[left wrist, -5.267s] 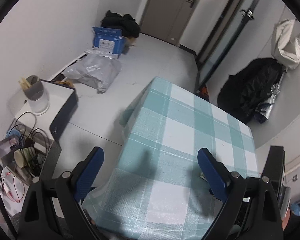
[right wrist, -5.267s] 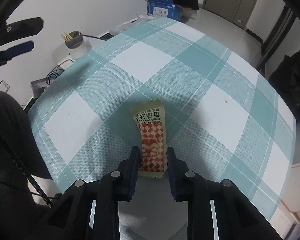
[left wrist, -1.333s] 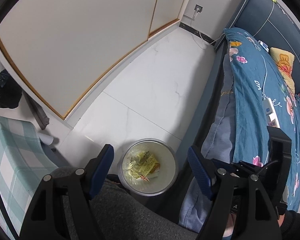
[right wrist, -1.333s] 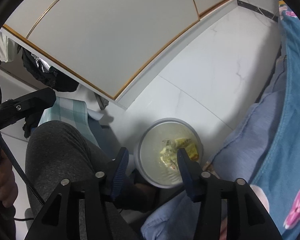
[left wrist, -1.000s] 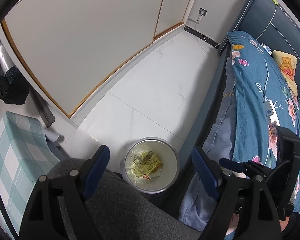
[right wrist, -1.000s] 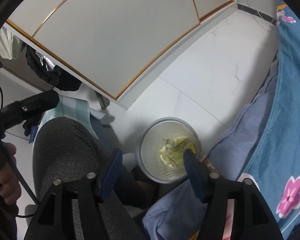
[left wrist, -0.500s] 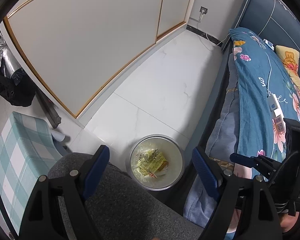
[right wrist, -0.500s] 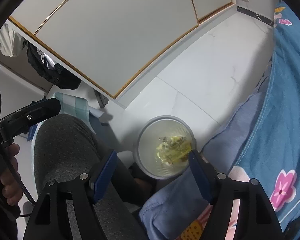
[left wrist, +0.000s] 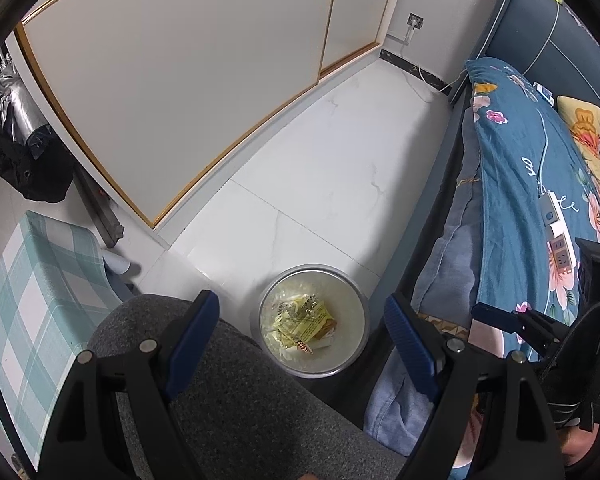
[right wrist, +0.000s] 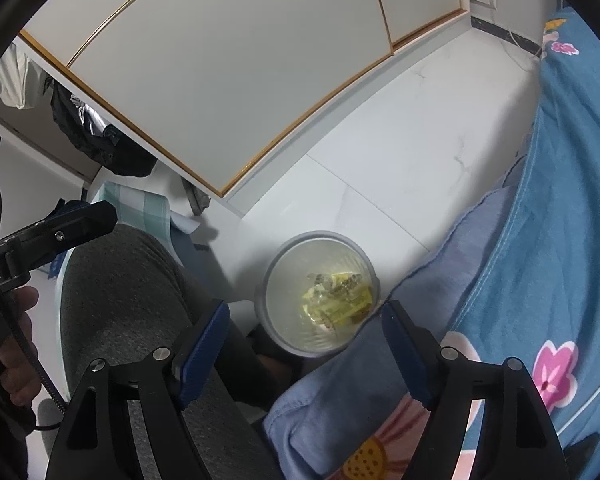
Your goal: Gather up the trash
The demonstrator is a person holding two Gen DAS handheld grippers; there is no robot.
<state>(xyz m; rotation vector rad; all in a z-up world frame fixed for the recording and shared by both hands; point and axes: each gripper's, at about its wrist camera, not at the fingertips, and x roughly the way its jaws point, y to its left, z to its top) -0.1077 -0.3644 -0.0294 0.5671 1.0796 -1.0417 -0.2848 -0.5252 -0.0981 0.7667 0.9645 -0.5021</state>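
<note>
Right wrist view: the red-checked packet (right wrist: 329, 323) that the right gripper (right wrist: 306, 334) held at the table earlier now lies in the bin (right wrist: 274, 280) among yellow wrappers, so this piece is collected. Its jaws are opening, nothing between them; the left gripper (left wrist: 302, 326) hangs apart, empty.

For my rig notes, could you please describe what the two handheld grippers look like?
Both the left gripper and right gripper have black angular frames with silver rivets and blue finger pads. A black cable trails from the left one. Grey trousers are worn.
</note>
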